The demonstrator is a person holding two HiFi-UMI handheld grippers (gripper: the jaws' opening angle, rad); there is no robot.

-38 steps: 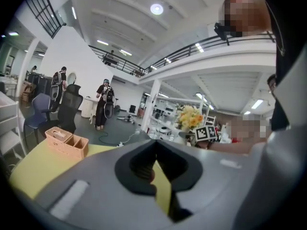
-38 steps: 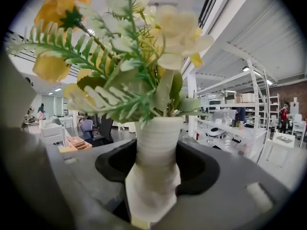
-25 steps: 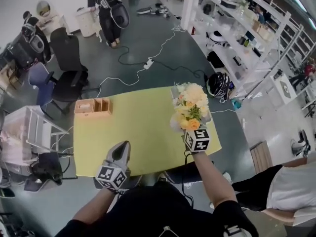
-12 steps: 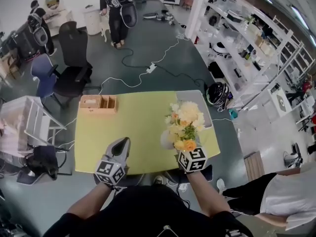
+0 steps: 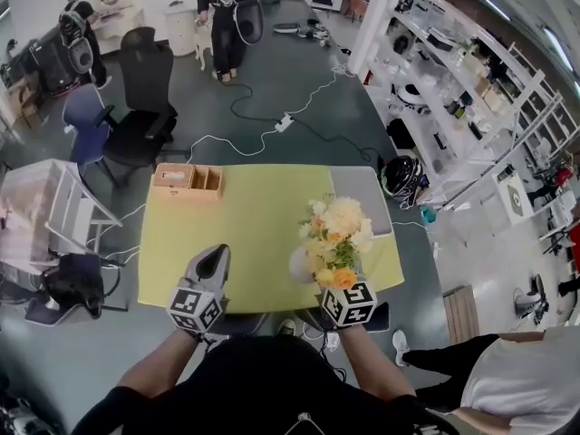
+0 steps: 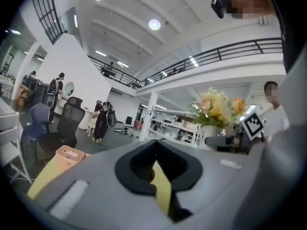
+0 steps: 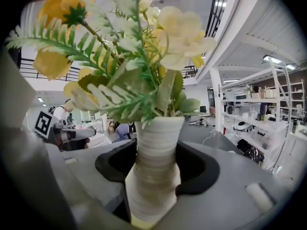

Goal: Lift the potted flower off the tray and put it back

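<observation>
- Head view: the right tongs (image 5: 317, 277) hold the potted flower (image 5: 335, 234) over the near right part of the yellow desk (image 5: 245, 234). It is off the grey tray (image 5: 362, 202), which lies just beyond it. The left tongs (image 5: 217, 259) hover at the desk's near edge.
- Left gripper view: the left tongs are pressed together at the tips, with nothing between them.
- Right gripper view: the right tongs pinch the flower's white ribbed pot (image 7: 156, 176), which stands upright.

The pot of the potted flower (image 7: 153, 176) was finished matt and ribbed, seemingly ceramic; the leaves looked plastic, the petals cloth. The table (image 5: 254, 234) was surfaced smooth and matt. The box (image 5: 188, 181) was made of pale unpainted wood.
</observation>
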